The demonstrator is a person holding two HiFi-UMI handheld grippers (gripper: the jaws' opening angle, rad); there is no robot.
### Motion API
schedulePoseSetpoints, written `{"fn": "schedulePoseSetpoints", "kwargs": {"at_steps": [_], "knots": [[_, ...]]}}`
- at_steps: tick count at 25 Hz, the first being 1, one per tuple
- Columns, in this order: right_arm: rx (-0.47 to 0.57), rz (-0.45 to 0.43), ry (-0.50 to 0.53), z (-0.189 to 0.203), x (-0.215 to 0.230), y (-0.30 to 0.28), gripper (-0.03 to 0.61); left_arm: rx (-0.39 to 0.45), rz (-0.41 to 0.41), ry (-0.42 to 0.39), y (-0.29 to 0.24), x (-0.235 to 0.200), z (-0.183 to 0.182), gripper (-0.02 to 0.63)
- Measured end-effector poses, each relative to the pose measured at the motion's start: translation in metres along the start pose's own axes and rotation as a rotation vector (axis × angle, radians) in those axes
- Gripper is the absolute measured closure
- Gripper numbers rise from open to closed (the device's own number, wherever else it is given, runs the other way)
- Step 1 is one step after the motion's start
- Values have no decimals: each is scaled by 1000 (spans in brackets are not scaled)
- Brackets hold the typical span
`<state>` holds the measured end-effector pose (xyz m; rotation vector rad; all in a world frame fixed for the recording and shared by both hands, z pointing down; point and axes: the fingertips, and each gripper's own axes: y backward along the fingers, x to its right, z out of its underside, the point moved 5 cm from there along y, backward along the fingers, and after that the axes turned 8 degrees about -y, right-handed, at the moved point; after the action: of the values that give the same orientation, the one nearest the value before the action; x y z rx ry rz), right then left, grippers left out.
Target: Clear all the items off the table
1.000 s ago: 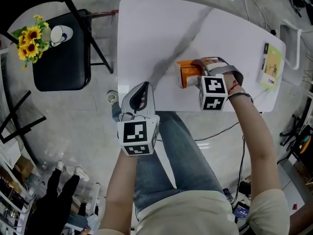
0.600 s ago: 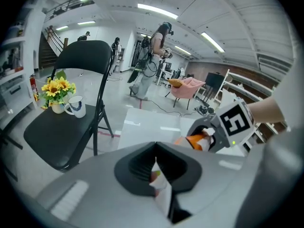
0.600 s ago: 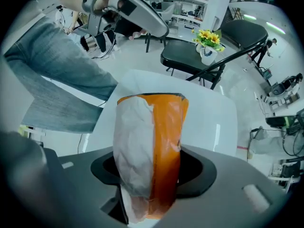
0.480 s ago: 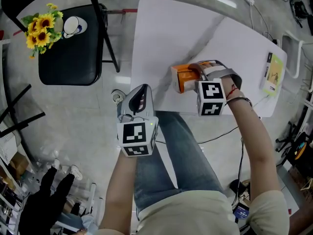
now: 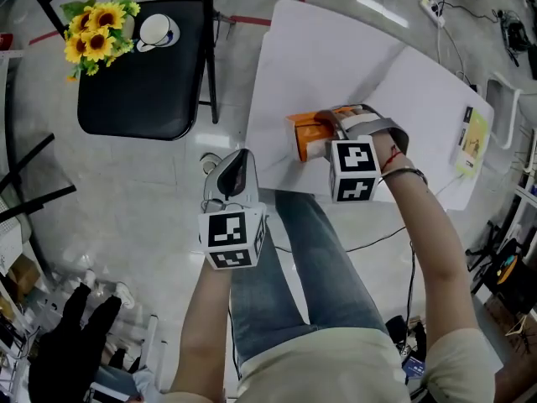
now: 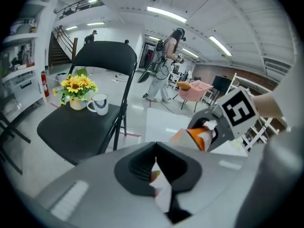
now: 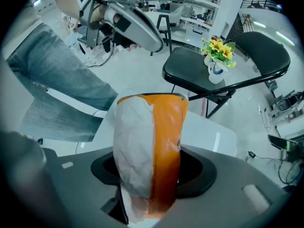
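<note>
no words or numbers can be read. the leaflet point(image 5: 472, 141) at the table's point(image 5: 336, 49) right edge carries print too small to make out.

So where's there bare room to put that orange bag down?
The chair seat is bare apart from the sunflowers and mug crowding one edge. The table is bare between the orange bag and the booklet at its right edge.

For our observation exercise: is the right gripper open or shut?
Shut: the right gripper clamps the orange-and-white packet, which fills the gap between its jaws in its own view.
</note>
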<state>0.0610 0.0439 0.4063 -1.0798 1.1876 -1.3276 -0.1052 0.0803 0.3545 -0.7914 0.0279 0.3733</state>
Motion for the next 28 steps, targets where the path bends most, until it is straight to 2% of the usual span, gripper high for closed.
{"fn": "schedulePoseSetpoints", "kwargs": {"at_steps": [13,19,28], "knots": [[22,-9,53,-113,27,-13,293,6,-64,59,28,-91,22,604],[35,-32,118,-168,38,-21,293,10,-110,98,41,-139,28,604],[18,-57,235,-225,57,-38,293,9,-172,166,53,-193,43,604]]}}
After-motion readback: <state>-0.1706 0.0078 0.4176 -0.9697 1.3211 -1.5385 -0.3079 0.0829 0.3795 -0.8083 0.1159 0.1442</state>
